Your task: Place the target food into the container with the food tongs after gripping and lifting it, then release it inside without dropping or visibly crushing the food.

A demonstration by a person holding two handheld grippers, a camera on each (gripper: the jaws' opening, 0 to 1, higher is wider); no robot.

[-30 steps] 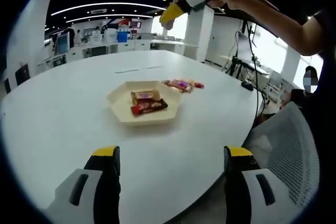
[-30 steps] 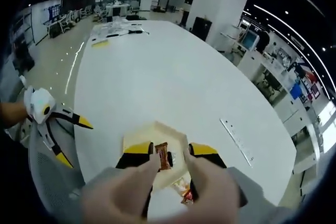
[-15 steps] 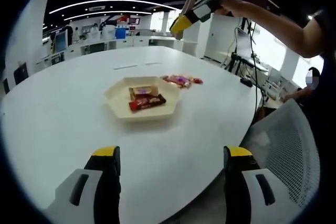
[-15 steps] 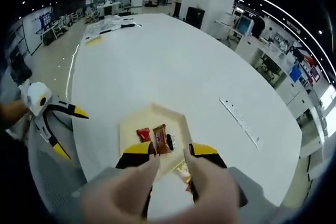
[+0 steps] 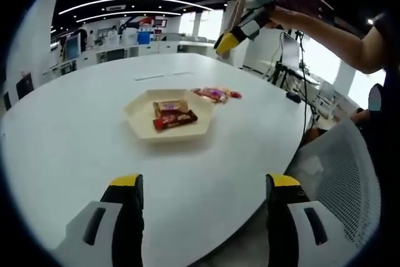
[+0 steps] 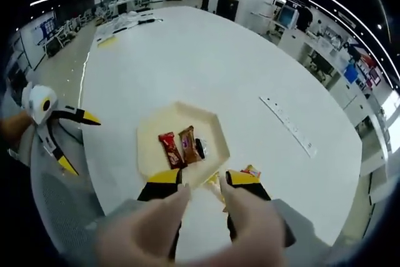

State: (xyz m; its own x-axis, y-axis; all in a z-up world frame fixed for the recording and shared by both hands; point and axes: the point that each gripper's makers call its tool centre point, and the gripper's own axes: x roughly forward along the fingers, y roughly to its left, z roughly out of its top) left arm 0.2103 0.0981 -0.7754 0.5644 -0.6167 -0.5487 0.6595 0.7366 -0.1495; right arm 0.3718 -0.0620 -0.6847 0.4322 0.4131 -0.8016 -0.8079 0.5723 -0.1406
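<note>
The wrapped snacks (image 5: pixel 215 95) are lying loose on the white table (image 5: pixel 75 136), far ahead of my left jaws and to the right of the tray. In the right gripper view they (image 6: pixel 250 171) are peeking out just past my right jaw tips. They look like small crinkly packets in pink, red and yellow, clustered together; I cannot tell how many there are.

The cream hexagonal tray (image 5: pixel 140 120) is sitting just beside them, holding a red bar (image 5: pixel 175 119) and a brown bar (image 5: pixel 170 106) side by side. In the right gripper view a small dark piece (image 6: pixel 200 148) is lying next to those bars.

I am judging this as the approach step: nothing is being lifted yet. My right gripper (image 6: pixel 203 177) is hanging high over the tray's near edge, jaws parted by a narrow gap and holding nothing. My left gripper (image 5: pixel 203 182) is idling low at the table edge, jaws spread wide and empty. No food tongs are in sight.

Next, I expect to be descending onto one packet, straddling it and closing gently enough not to crush it.
</note>
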